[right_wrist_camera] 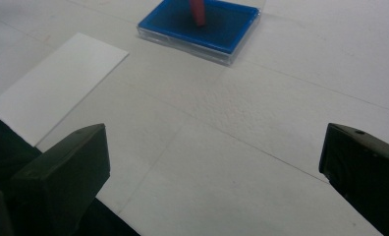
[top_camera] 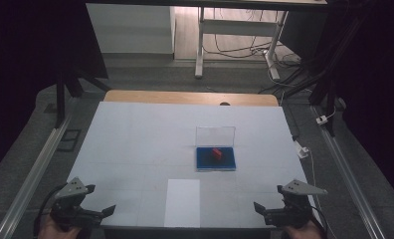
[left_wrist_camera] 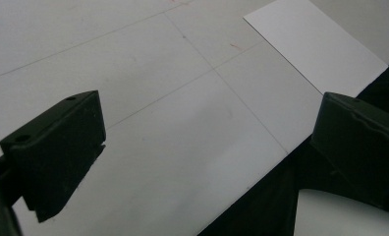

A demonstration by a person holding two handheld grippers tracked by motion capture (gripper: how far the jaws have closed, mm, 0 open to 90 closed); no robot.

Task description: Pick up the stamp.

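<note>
Item: small red piece, standing on the blue pad of an open clear case. The case lay right of the counter's middle, well in from every edge, its clear lid raised upright along the far side. What the red piece was could not be told.

Relation to the grippers: the case lay ahead of both, toward the far edge. The right gripper, at the near right corner, looked the nearer; in the right gripper view the case sat ahead and slightly left of its jaws. The left gripper hung at the near left corner, aimed at bare counter.

Jaws: both pairs wide apart, holding nothing.

Also present: a white sheet of paper, flat at the near edge, between the grippers.

Obstructions: none judged between either gripper and the case.
</note>
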